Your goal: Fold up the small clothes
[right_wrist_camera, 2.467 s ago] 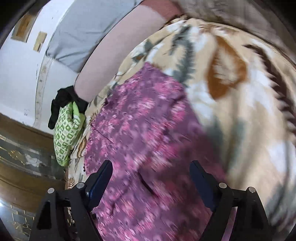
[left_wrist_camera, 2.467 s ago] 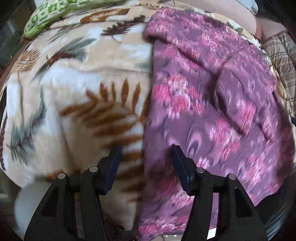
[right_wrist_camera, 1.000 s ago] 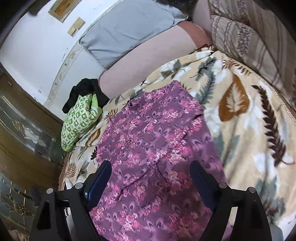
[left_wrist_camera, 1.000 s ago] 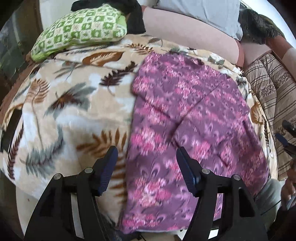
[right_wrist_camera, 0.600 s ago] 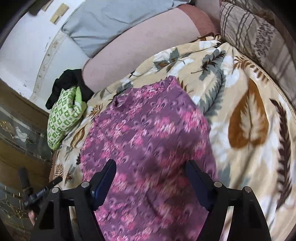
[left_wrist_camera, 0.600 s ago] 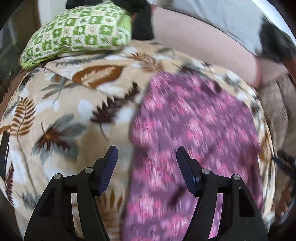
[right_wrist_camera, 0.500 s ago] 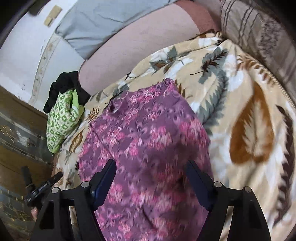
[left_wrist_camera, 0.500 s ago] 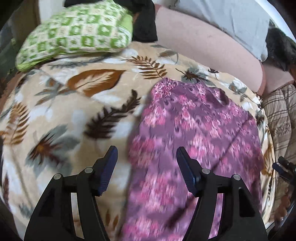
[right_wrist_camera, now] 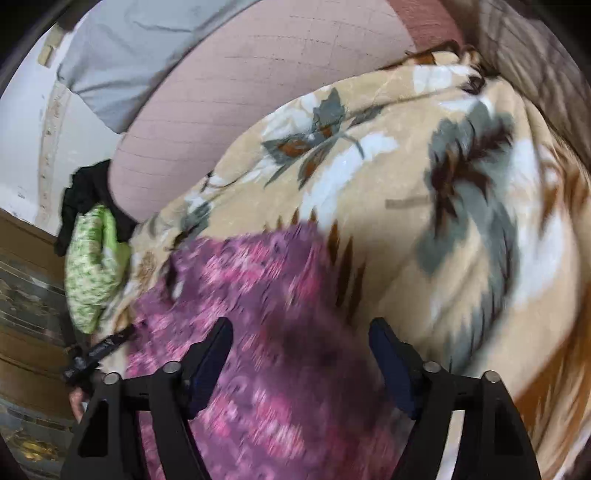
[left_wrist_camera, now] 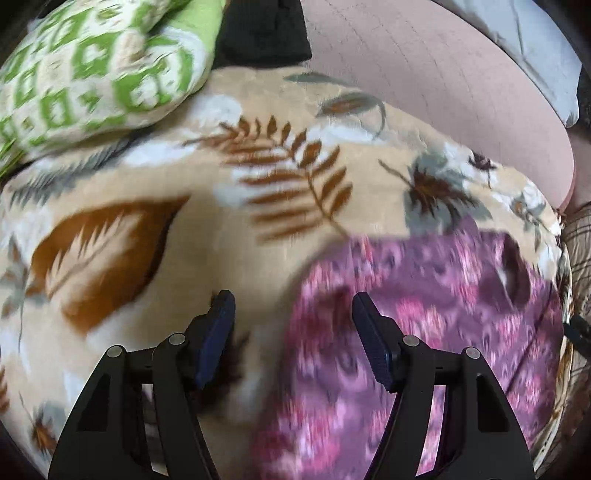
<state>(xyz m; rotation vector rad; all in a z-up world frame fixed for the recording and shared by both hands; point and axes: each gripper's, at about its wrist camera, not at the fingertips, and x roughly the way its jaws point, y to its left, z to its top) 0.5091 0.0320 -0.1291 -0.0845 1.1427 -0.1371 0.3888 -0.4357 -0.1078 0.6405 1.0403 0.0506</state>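
A purple garment with a pink flower print point(left_wrist_camera: 424, 317) lies flat on a beige leaf-print blanket point(left_wrist_camera: 184, 229). My left gripper point(left_wrist_camera: 291, 306) is open and empty, low over the garment's far left corner. My right gripper point(right_wrist_camera: 301, 332) is open and empty, low over the garment point(right_wrist_camera: 258, 302) near its far right corner. The blanket also shows in the right wrist view point(right_wrist_camera: 443, 229). Both views are blurred by motion.
A green and white checked pillow point(left_wrist_camera: 92, 70) and a dark cloth point(left_wrist_camera: 266, 33) lie at the far left. A pink cushion point(left_wrist_camera: 424, 81) and a grey one point(right_wrist_camera: 147, 48) run along the back. A striped cover point(right_wrist_camera: 535, 55) lies at the right.
Both grippers have moved forward along the garment toward its far edge and come down closer to it. Both have stayed open.
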